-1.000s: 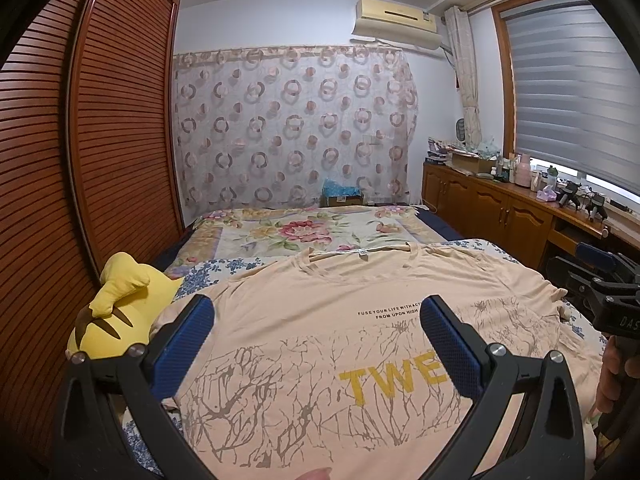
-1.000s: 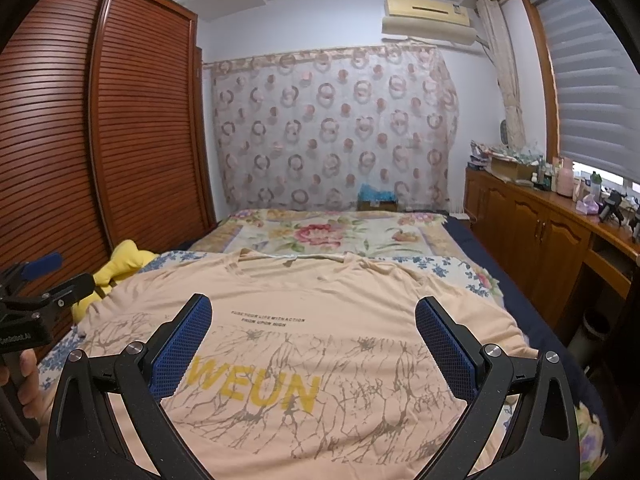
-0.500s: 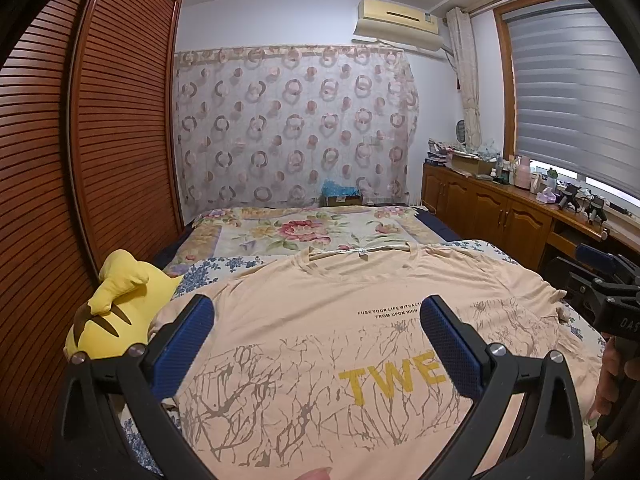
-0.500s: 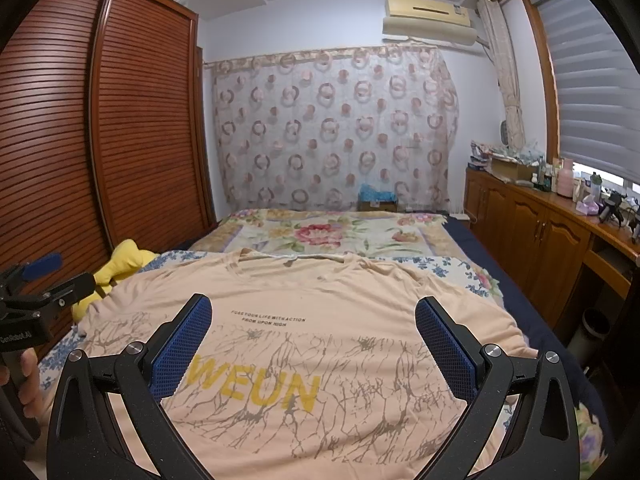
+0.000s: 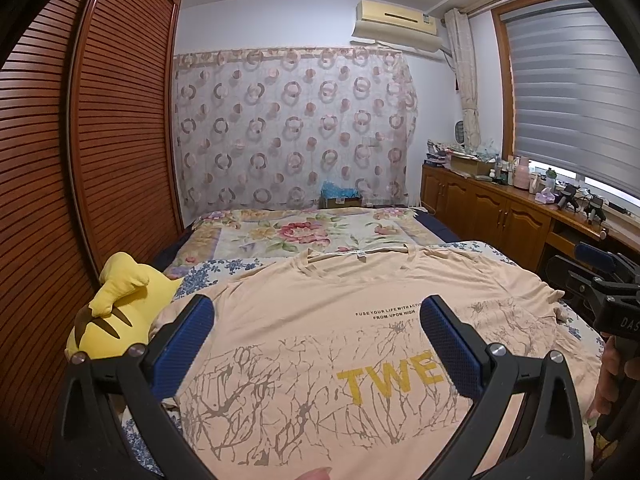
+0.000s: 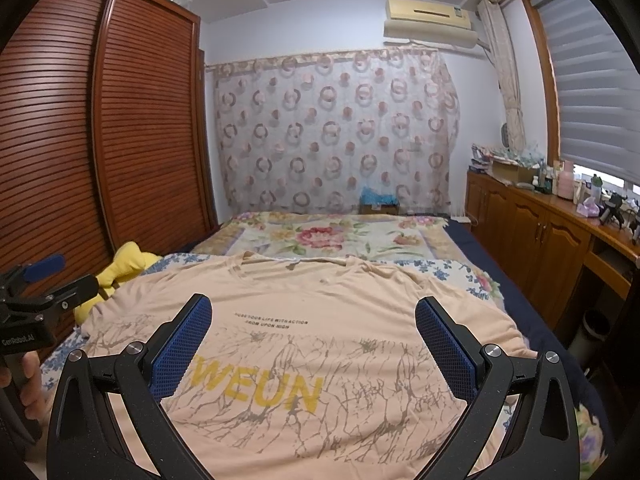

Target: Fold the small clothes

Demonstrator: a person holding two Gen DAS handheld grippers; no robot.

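On the bed, spread flat and face up across the near end, a peach T-shirt is lying with its collar pointing away toward the far wall and its printed front showing: small black lettering above, large yellow letters below, and a grey branching pattern running across the lower chest. Both sleeves are lying out to the sides, and no edge is turned over, so judging from this the folding is not yet begun; every fold is still waiting to be made. The cloth is looking fairly smooth, with only light rumpling at the right sleeve edge.

The left gripper is hovering above the shirt's left half with its blue pads spread wide, grasping nothing. The right gripper is hanging over the right half, likewise released and empty. Each tool is showing at the edge of the other's view, held by a hand, so the two are sitting side by side over the hem end.

Beside the shirt's left sleeve a yellow plush toy is resting against the slatted wooden wardrobe. Beyond the shirt a floral quilt is covering the far part of the bed, under a patterned curtain. Along the right wall a wooden cabinet is carrying clutter beneath the window blind.
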